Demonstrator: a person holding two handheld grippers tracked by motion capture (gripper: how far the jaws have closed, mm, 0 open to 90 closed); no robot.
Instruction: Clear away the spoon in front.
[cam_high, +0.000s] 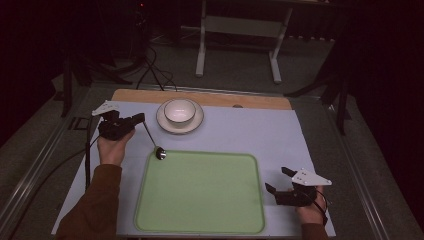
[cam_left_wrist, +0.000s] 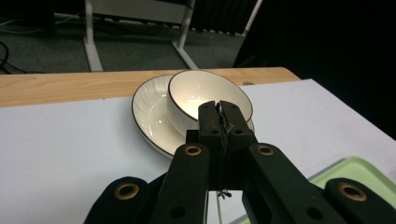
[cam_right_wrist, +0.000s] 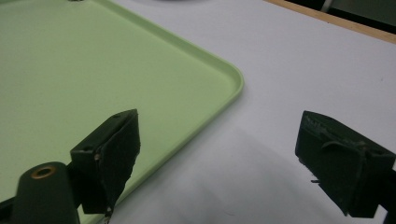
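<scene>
One spoon in my left jaws, above the tray corner.
My left gripper is clamped on its thin, stiff, slippery handle end; right gripper jaws stand apart, empty.

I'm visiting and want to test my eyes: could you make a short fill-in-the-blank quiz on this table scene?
1. The left gripper is shut on the handle of a ____.
2. The white bowl stands on a ____.
3. The tray is coloured ____.
4. The right gripper has its jaws ____.

Missing words: spoon; plate; green; open
</scene>
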